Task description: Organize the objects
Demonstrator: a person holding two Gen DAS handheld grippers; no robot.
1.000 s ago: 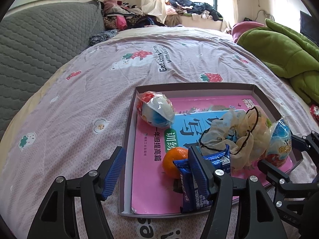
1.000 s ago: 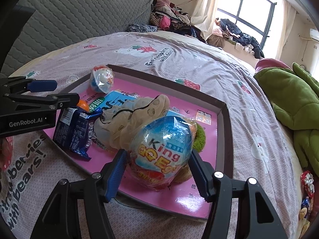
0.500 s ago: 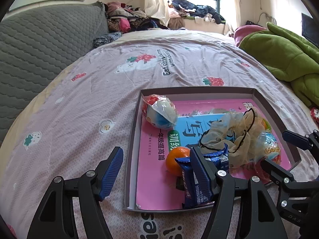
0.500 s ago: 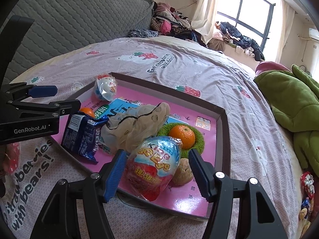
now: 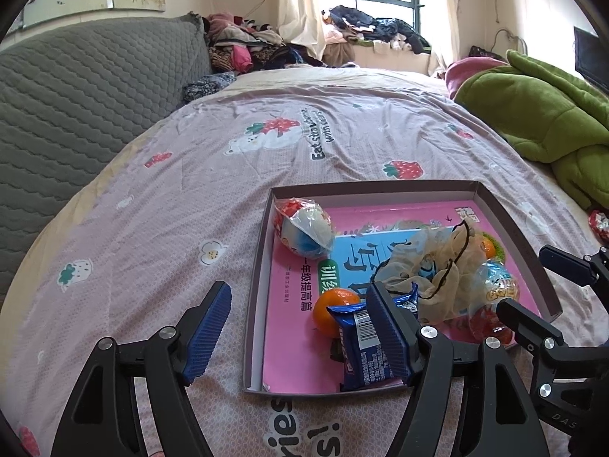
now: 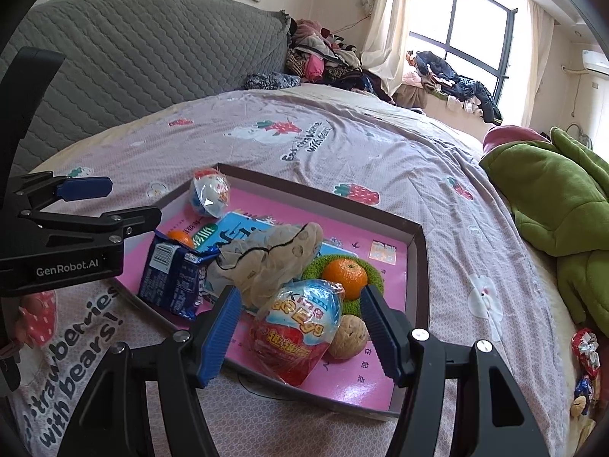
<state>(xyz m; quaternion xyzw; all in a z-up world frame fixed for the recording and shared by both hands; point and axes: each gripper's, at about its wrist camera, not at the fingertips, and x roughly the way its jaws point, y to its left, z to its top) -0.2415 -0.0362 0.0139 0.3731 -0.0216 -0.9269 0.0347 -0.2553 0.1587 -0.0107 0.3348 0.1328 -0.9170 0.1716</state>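
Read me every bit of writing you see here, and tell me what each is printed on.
"GenRobot.AI": on the left gripper body.
"Eat strawberries with bears": on the bedsheet.
"strawberries with bears!": on the bedsheet again, near edge.
"King" and an "Egg"-like word: on the wrapped toy egg.
Chinese characters: on the pink workbook, partly covered.
Blue snack pack: barcode and print too small.

The pink book (image 5: 300, 346) was mostly covered by the things lying on it, and its small print was too small to read. One finger of the left gripper (image 5: 300, 331) hid part of the blue snack pack (image 5: 361, 350). The green blanket (image 6: 563, 213) was cut off by the picture's edge.
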